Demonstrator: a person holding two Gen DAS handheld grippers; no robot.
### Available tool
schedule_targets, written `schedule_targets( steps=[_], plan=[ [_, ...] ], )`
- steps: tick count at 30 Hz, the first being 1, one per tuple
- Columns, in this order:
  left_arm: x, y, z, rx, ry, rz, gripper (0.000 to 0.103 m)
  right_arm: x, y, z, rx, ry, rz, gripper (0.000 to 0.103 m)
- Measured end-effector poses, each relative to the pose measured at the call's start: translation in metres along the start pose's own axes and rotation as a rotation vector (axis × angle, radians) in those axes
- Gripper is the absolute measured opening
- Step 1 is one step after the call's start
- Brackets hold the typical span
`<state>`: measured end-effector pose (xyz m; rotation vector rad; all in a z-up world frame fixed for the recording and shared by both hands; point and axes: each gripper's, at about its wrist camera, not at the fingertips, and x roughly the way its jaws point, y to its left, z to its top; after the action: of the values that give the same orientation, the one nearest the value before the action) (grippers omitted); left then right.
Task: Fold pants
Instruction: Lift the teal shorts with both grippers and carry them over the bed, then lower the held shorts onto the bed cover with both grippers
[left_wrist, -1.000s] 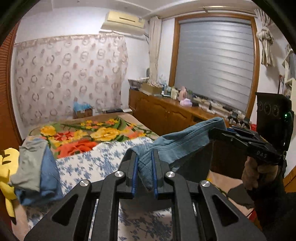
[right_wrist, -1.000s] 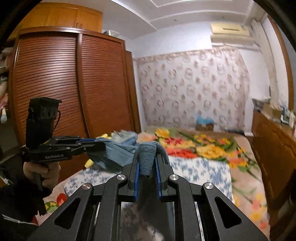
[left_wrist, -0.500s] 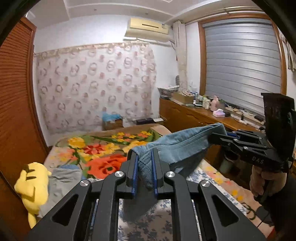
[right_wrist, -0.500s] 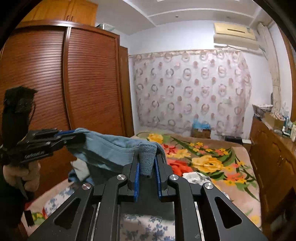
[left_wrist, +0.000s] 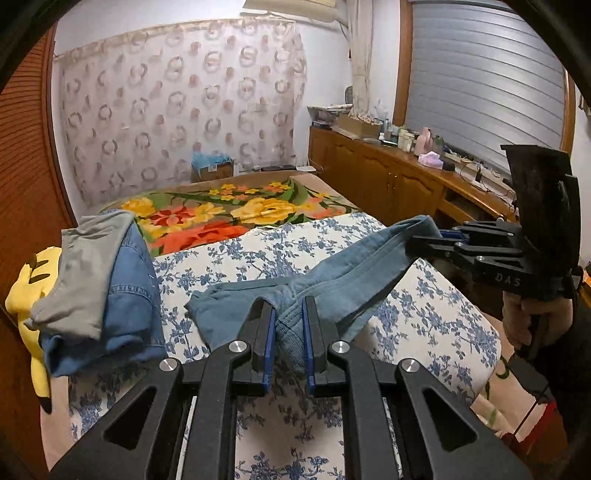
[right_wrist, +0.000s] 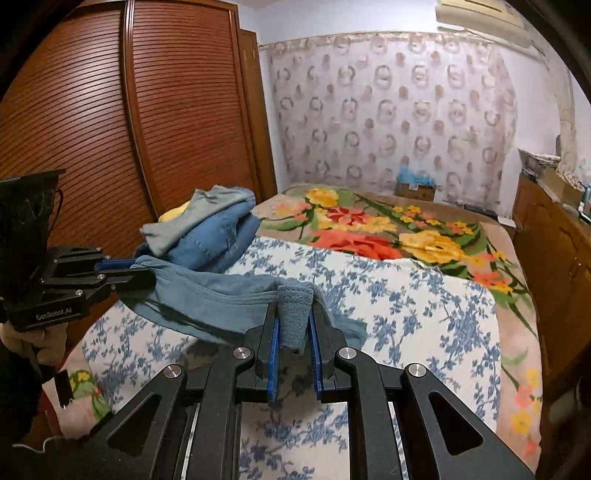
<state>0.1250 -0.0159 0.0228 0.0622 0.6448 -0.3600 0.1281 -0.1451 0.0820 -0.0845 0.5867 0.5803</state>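
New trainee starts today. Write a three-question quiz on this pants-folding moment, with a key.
1. True or false: both the left claw and the right claw are shut on the light blue pants.
2. Which lies on top of the denim garment? A) grey garment B) red towel C) white pillow
3. Fill in: the pants hang over the blue-flowered ____.

Key: 1 true; 2 A; 3 sheet.

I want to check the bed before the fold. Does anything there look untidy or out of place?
Yes. A loose pile of clothes slumps at the bed's left edge, grey piece askew over denim, half covering a yellow plush toy.
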Motion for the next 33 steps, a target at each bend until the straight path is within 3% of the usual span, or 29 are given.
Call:
schedule_targets(
  steps=[6, 12, 33],
  plan=[
    [-0.009, -0.008, 0.002, 0.017, -0.011, 0.005, 0.014, -0.015, -0.008, 0.005, -0.008, -0.01, 0.008, 0.014],
    [-0.012, -0.009, 0.0, 0.025, -0.014, -0.005, 0.014, -0.021, -0.015, -0.044, 0.004, -0.011, 0.016, 0.014],
    [-0.04, -0.021, -0.045, 0.001, -0.015, -0.063, 0.014, -0.047, 0.007, -0.083, 0.009, -0.008, 0.059, 0.014]
  ],
)
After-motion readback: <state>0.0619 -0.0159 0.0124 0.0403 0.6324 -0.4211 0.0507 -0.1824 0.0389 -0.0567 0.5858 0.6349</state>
